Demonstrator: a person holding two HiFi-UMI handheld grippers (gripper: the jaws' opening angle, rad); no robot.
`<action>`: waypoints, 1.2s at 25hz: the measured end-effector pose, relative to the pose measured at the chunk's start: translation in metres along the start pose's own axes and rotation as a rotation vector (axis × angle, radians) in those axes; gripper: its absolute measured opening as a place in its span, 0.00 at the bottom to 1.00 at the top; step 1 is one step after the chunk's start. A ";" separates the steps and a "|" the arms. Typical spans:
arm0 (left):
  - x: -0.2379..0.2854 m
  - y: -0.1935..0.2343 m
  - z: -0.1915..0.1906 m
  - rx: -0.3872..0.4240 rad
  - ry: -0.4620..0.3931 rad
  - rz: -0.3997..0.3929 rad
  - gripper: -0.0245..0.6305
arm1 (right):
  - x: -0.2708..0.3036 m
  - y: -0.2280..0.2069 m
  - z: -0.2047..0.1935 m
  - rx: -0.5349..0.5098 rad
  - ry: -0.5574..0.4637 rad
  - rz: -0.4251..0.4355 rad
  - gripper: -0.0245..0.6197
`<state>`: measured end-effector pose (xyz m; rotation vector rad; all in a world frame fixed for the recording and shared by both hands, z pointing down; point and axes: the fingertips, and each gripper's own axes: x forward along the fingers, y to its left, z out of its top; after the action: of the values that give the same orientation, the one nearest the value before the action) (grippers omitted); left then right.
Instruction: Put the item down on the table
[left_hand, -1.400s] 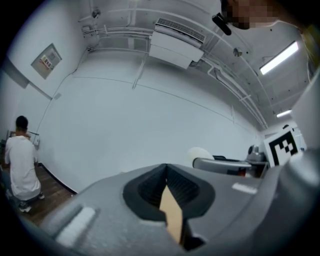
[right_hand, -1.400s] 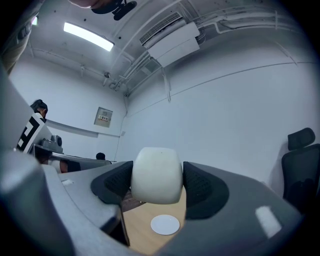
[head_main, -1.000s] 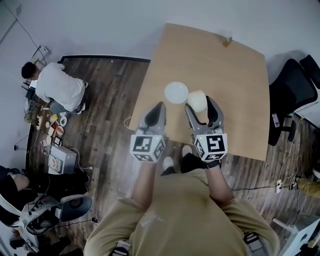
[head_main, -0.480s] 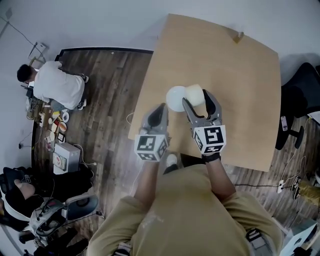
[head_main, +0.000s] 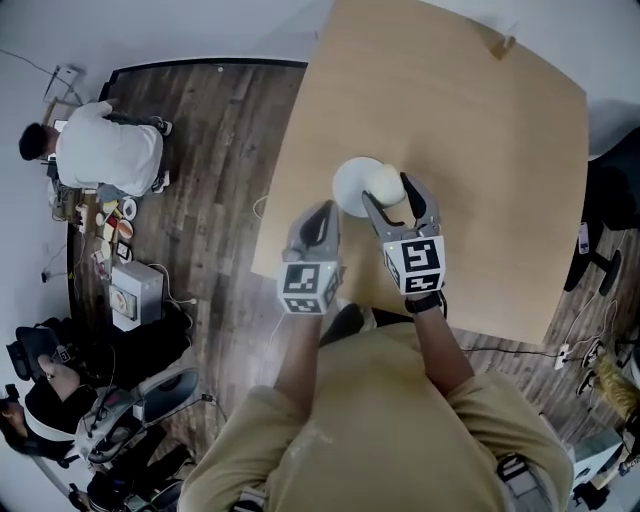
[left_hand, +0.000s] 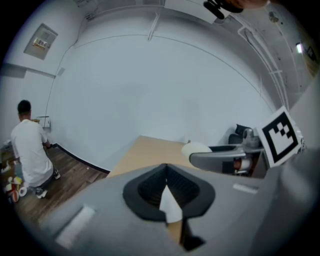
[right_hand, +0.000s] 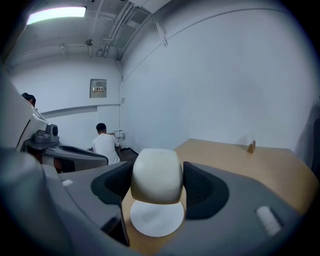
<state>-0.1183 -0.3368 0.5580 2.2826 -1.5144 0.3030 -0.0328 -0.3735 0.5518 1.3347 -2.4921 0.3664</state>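
One cream cup is being gripped by the right claw over one white saucer on the table; the left claw is being held shut, empty.

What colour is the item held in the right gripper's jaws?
Cream. The item shows best in the right gripper view.

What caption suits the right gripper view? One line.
Right gripper holds a cream cup above a white saucer on the table.
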 end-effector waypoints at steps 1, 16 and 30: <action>0.003 0.001 -0.006 -0.003 0.012 0.002 0.04 | 0.005 0.000 -0.009 0.006 0.018 0.005 0.53; 0.029 0.027 -0.068 -0.178 0.108 0.053 0.04 | 0.090 0.002 -0.111 0.000 0.232 0.064 0.53; 0.025 0.034 -0.080 -0.205 0.110 0.068 0.04 | 0.110 0.015 -0.164 -0.092 0.417 0.064 0.52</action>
<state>-0.1370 -0.3354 0.6460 2.0266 -1.4963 0.2743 -0.0813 -0.3911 0.7430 1.0214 -2.1766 0.4828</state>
